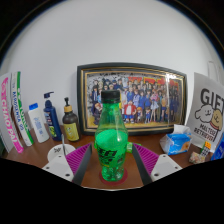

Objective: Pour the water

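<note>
A green plastic bottle with a black cap and a label stands upright on the brown table. Its base sits on a dark red round coaster. My gripper is open, and the bottle stands between its fingers. The left magenta pad lies close to the bottle's side, while a small gap shows at the right pad. No cup or glass shows in this view.
A framed group photo leans on the white wall behind the bottle. To the left stand boxes, a blue bottle, a dark pump bottle and a white bowl. A blue-white packet and a gift card lie right.
</note>
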`<state>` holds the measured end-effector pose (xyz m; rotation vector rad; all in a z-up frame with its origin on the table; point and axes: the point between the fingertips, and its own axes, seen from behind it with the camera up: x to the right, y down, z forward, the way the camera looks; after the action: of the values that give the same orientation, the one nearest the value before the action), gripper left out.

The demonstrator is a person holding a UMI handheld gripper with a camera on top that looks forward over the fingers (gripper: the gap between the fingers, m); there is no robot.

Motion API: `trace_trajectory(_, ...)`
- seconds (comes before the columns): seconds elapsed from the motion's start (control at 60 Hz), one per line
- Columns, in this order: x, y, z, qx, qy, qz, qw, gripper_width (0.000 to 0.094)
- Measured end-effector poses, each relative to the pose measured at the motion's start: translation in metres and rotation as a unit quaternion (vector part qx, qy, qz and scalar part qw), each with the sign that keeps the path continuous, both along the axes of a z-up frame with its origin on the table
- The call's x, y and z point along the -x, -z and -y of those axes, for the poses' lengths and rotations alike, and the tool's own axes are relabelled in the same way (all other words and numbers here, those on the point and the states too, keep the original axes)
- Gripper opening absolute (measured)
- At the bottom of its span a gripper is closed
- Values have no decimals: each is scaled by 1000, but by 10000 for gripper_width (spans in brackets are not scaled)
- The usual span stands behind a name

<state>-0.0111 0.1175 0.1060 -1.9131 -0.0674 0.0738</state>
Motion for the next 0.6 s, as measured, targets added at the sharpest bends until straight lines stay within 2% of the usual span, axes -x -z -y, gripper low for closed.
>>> trace_trajectory(0.05,-2,-7,11,3,7,5,1000,868)
trace_trajectory(0.2,1,-35,63,21,29,22,999,854)
trace_trajectory(0.35,22,-68,152,57,44,24,997,854)
trace_trajectory(0.6,66,-101,295,107,39,27,993,852)
